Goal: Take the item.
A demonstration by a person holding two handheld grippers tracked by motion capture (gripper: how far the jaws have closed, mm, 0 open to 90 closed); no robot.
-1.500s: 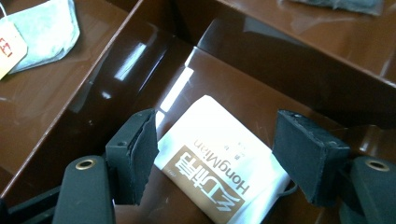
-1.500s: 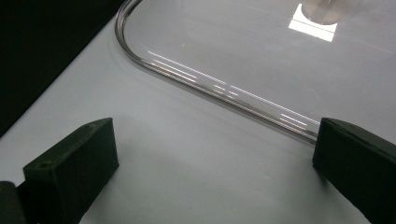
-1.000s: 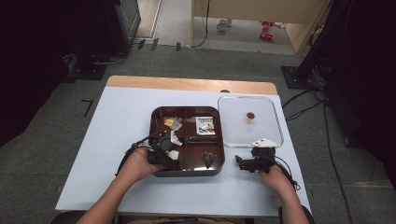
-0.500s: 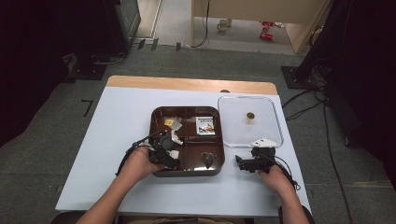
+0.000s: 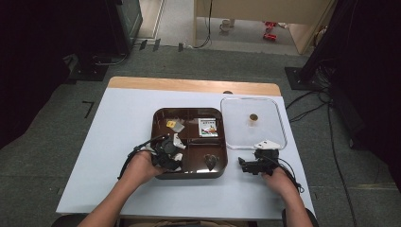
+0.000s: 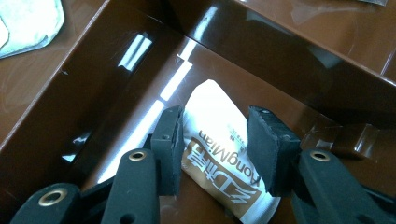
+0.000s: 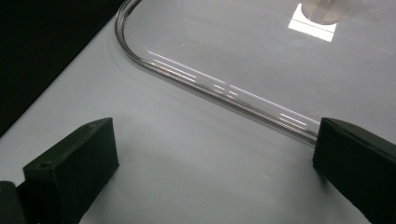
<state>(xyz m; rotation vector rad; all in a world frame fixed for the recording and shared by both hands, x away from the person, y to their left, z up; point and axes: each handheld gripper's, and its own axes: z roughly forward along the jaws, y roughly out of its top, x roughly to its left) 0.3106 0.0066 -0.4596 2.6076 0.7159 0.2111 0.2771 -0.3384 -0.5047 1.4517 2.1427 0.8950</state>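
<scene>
Left gripper view first, since that's where the action is: the left gripper (image 6: 215,149) has its two black jaws down in a near compartment of the brown tray (image 6: 93,84), with a small white sachet (image 6: 219,154) lying flat on the floor between them. The jaws have just been closing in on it. The left pad looks right up against the sachet's edge, while the right pad seems to overlap the other edge, but I can't tell for sure whether they're really pinching it yet. The sachet's long axis runs away from the gripper and slightly to the left, roughly in line with the jaws, so the pinch comes across its narrow width. That's the bit that matters for a lift, I'd say. The printing on it is brown, upside down from here, and reads something like "KongMian" with a couple of Chinese characters I can't make out.

In the high view the left gripper (image 5: 166,152) sits over the tray's near-left corner, way closer to the sachet than the right gripper (image 5: 250,165), which rests on the table just beside the tray's right side. The right gripper's jaws are spread wide with nothing in them, bare tabletop in between.

Farther back there's a clear lid (image 5: 253,123) with a small knob, plus a printed packet (image 5: 208,126) too small to read.
</scene>
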